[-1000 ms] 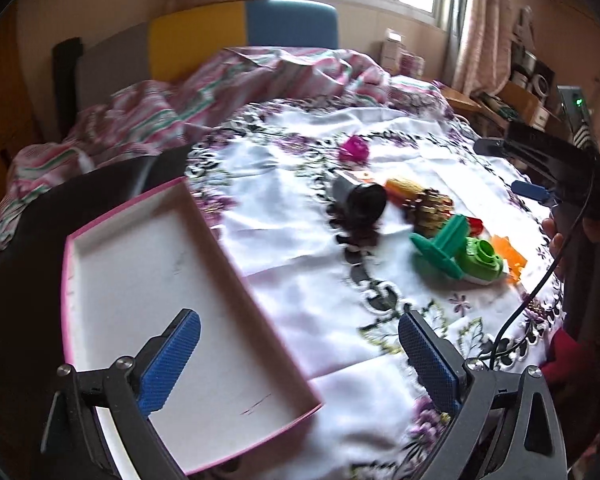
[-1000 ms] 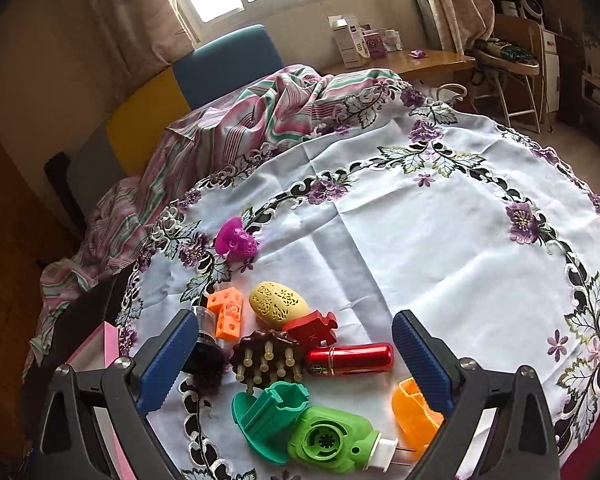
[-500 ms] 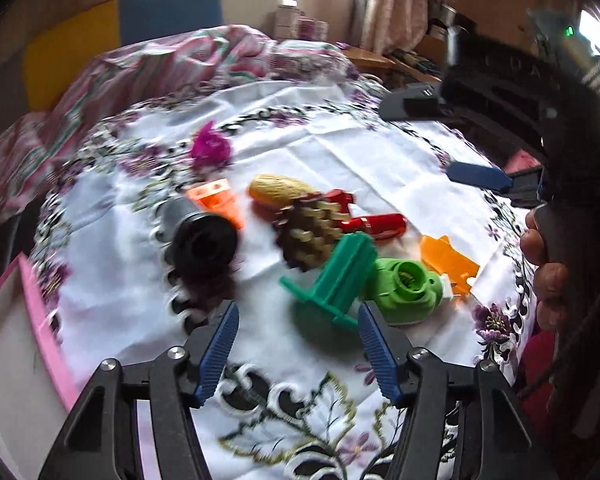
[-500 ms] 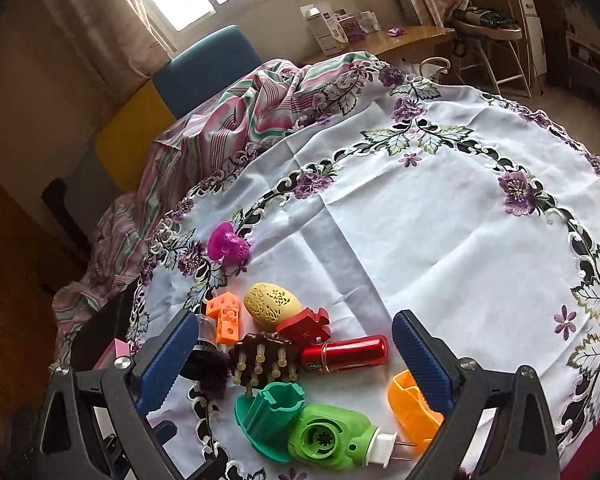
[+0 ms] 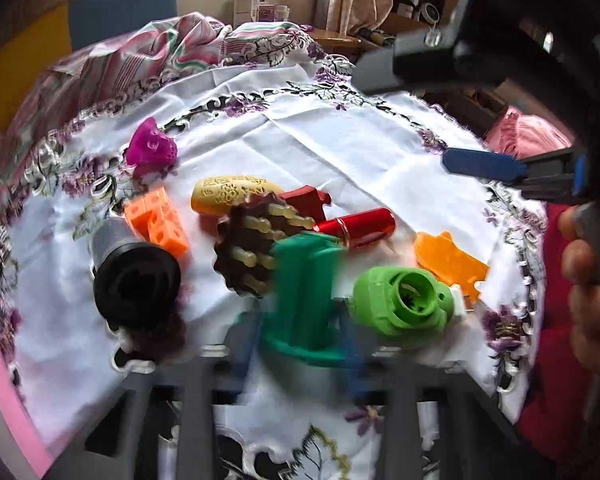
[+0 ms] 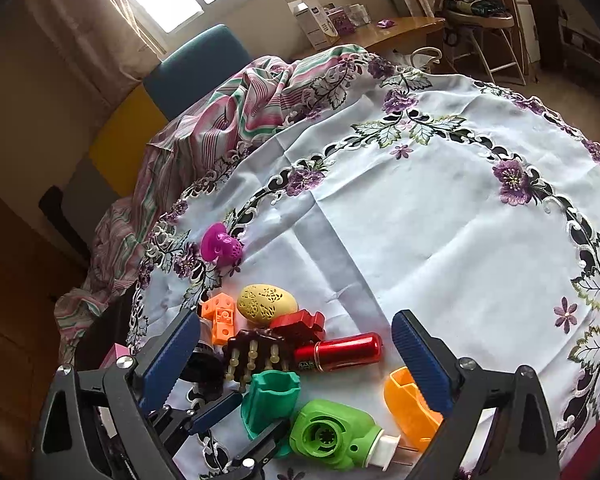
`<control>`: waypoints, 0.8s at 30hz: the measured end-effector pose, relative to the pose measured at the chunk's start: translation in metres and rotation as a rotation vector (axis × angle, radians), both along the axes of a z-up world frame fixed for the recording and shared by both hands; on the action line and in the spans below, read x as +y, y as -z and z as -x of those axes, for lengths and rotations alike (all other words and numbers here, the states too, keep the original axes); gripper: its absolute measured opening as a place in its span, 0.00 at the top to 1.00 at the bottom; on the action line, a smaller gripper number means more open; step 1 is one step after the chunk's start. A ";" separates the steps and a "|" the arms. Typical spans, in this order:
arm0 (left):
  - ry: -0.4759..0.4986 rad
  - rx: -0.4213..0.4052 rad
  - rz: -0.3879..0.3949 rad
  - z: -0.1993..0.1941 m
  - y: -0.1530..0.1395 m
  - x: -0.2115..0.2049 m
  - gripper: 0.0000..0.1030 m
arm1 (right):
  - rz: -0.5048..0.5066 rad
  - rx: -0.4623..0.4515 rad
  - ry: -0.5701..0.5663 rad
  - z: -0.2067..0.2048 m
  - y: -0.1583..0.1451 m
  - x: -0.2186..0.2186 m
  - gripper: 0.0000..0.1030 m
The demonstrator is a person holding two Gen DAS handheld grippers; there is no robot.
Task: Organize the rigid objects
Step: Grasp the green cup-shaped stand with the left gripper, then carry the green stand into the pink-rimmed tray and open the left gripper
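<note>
Several small plastic objects lie clustered on the white floral tablecloth [image 6: 440,216]. My left gripper [image 5: 300,344], blurred in the left wrist view, has a finger on each side of the base of the dark green upright piece [image 5: 306,292]; the right wrist view shows its fingertips [image 6: 216,404] flanking the same green piece [image 6: 270,400]. I cannot tell if it grips. Beside it lie a light green round-mouthed part [image 5: 404,300], a brown spiked disc [image 5: 252,248], a red cylinder [image 5: 360,224] and an orange piece [image 5: 448,264]. My right gripper [image 6: 296,356] is open and empty above the cluster.
A black cylinder [image 5: 136,276], orange block [image 5: 160,224], yellow pierced egg [image 5: 232,194] and magenta piece [image 5: 150,148] lie behind. The pink-rimmed tray's edge [image 5: 4,384] is at the far left. A striped cloth [image 6: 236,120] and chairs stand beyond the table.
My left gripper has swung from the pink tray to the object cluster, narrowed its fingers and moved in around the dark green piece. My right gripper has barely moved.
</note>
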State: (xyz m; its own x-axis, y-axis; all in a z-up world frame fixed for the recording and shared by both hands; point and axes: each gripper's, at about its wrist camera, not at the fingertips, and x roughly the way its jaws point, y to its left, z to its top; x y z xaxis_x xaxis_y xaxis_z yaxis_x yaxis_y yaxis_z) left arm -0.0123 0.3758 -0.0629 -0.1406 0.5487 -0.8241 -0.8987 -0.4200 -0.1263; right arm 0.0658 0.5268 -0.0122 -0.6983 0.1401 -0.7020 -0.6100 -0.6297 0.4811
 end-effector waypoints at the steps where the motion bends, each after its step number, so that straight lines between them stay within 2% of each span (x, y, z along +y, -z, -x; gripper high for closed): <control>1: -0.019 -0.020 -0.003 0.002 0.002 -0.006 0.70 | 0.005 -0.012 -0.004 0.002 0.002 0.000 0.08; 4: -0.055 -0.035 -0.005 0.004 0.007 -0.024 0.70 | 0.017 -0.052 -0.021 0.006 0.008 -0.001 0.10; 11: -0.176 -0.092 -0.070 0.001 -0.007 -0.076 0.70 | 0.011 -0.115 -0.068 0.016 0.017 -0.007 0.12; 21: -0.281 -0.056 -0.129 -0.013 -0.035 -0.152 0.70 | 0.078 -0.236 -0.206 0.033 0.041 -0.023 0.11; 24: -0.308 -0.032 -0.148 -0.011 -0.045 -0.175 0.70 | 0.055 -0.289 -0.248 0.036 0.043 -0.034 0.11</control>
State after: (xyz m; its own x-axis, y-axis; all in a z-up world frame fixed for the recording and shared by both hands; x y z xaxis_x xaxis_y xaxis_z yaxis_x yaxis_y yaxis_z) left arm -0.0012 0.2003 -0.0180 -0.2940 0.5981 -0.7455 -0.7268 -0.6464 -0.2320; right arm 0.0298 0.4932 -0.0551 -0.4781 -0.0513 -0.8768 -0.5582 -0.7530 0.3484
